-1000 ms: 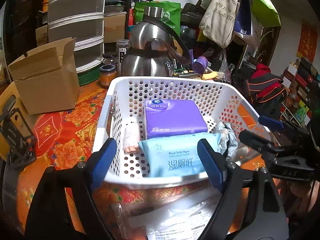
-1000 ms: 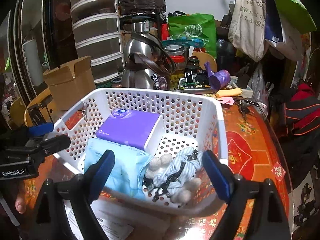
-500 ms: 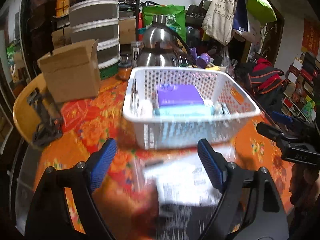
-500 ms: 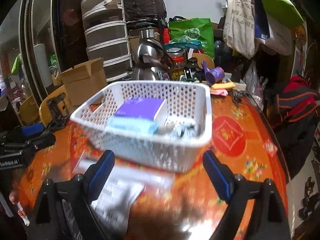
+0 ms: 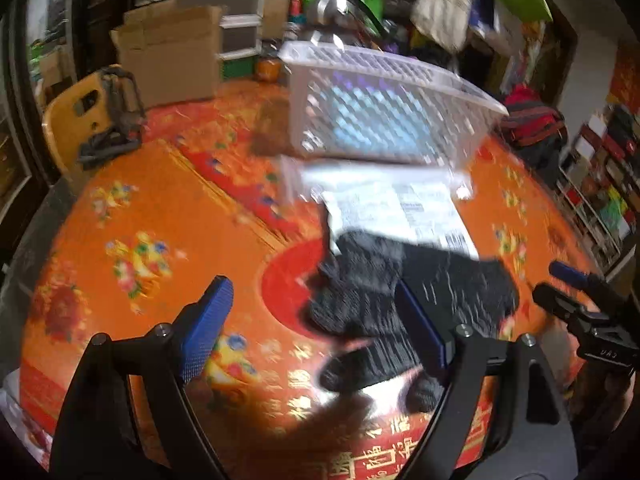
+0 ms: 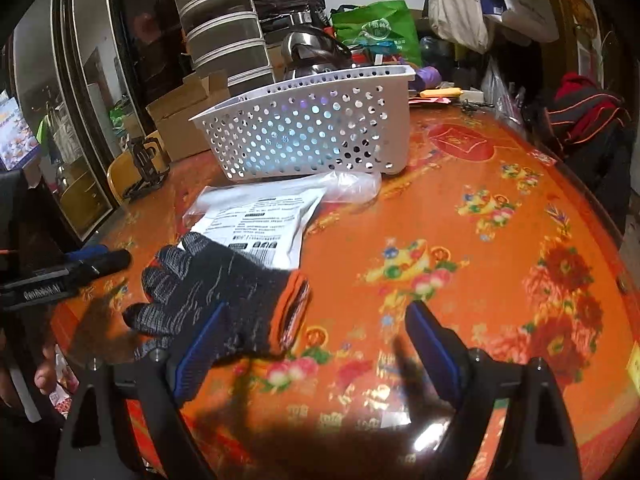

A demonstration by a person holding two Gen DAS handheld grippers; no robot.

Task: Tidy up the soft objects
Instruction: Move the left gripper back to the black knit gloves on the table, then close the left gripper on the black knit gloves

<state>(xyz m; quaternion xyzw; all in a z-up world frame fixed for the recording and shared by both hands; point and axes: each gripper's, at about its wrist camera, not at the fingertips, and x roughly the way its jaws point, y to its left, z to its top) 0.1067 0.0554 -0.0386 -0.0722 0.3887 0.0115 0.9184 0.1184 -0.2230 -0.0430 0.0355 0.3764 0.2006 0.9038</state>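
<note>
An orange floral worktop (image 6: pixel 500 240) filled both views. Toward its far side stood a white perforated basket (image 6: pixel 312 128), with pale blue and purple packs showing through its holes. Just in front of the basket lay a clear plastic bag with a printed sheet (image 6: pixel 260 220). Nearer, a dark knitted glove with an orange cuff (image 6: pixel 224 292) lay flat on the worktop, its fingertips overlapping the bag's near edge. The right gripper (image 6: pixel 316 344) was spread wide with nothing between its pads; the glove's cuff lay by its left pad. The left gripper (image 5: pixel 316 328) was likewise wide apart and empty, the glove (image 5: pixel 400 300) lying around its right pad.
</note>
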